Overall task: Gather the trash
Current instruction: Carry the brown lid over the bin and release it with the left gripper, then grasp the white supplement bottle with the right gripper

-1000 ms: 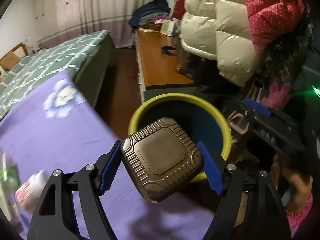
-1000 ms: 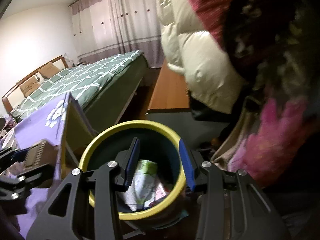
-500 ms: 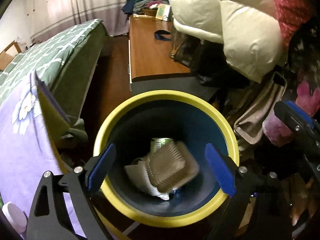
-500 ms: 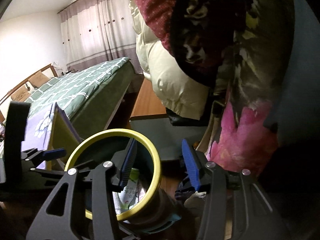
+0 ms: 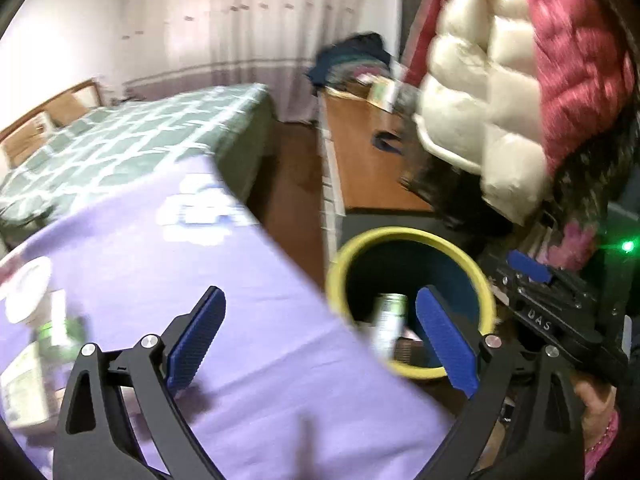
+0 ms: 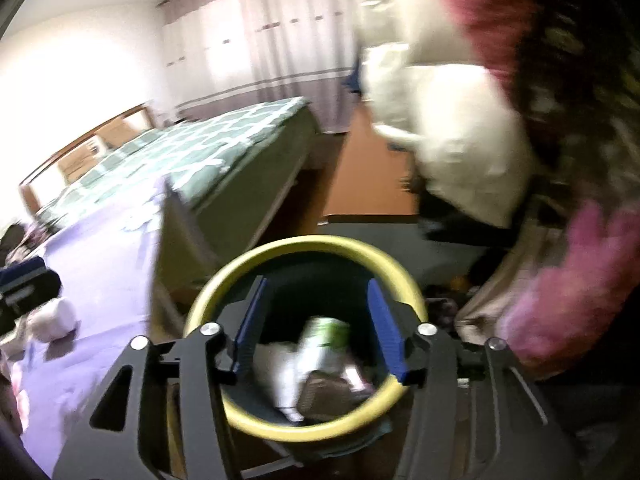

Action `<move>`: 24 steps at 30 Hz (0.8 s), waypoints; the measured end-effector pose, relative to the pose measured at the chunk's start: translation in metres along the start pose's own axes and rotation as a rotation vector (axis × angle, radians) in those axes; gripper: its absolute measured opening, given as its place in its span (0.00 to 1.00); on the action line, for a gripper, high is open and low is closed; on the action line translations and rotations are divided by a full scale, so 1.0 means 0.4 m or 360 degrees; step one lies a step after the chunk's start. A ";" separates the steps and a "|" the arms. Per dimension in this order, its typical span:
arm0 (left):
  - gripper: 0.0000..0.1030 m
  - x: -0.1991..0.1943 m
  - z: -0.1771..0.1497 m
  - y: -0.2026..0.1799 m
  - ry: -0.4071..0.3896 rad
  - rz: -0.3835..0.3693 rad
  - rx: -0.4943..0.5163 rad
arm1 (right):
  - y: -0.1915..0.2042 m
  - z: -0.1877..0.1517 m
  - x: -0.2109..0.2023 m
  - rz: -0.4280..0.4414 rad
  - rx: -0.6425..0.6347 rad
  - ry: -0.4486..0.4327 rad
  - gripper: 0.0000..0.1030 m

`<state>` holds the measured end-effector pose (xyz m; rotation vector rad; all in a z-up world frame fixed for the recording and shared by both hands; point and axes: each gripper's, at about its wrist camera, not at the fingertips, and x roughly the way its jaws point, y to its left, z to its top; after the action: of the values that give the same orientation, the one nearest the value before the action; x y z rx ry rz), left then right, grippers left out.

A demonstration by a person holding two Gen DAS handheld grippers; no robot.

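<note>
A dark blue bin with a yellow rim (image 5: 404, 236) stands on the floor beside a table with a purple cloth (image 5: 168, 264). It holds a green-and-white can (image 5: 390, 312), white paper (image 6: 280, 376) and a brown ribbed container (image 6: 324, 394). My left gripper (image 5: 320, 332) is open and empty, over the table's edge with its right finger before the bin. My right gripper (image 6: 320, 328) is open and empty, right above the bin (image 6: 308, 246). The right gripper (image 5: 560, 304) also shows in the left wrist view, to the right of the bin.
Blurred items lie at the table's left: a white lid (image 5: 24, 292), a green-labelled bottle (image 5: 60, 332), a white roll (image 6: 54, 318). A green-checked bed (image 5: 132, 136) and wooden bench (image 5: 368, 160) lie behind. Puffy coats (image 5: 500, 100) hang above the bin.
My left gripper dropped the brown container into the bin, then pulled back left over the purple table. My right gripper swung back over the bin. Both views are blurred by motion.
</note>
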<state>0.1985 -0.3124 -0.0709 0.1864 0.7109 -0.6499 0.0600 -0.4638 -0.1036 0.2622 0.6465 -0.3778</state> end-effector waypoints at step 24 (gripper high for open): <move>0.95 -0.307 -0.274 0.812 -0.0265 0.0786 -0.0742 | 0.673 -0.078 0.027 0.0592 -0.0526 0.0208 0.78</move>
<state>0.2670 0.0448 -0.0905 -0.1224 0.6061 -0.0185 0.1643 -0.2135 -0.1021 0.0874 0.7600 0.1055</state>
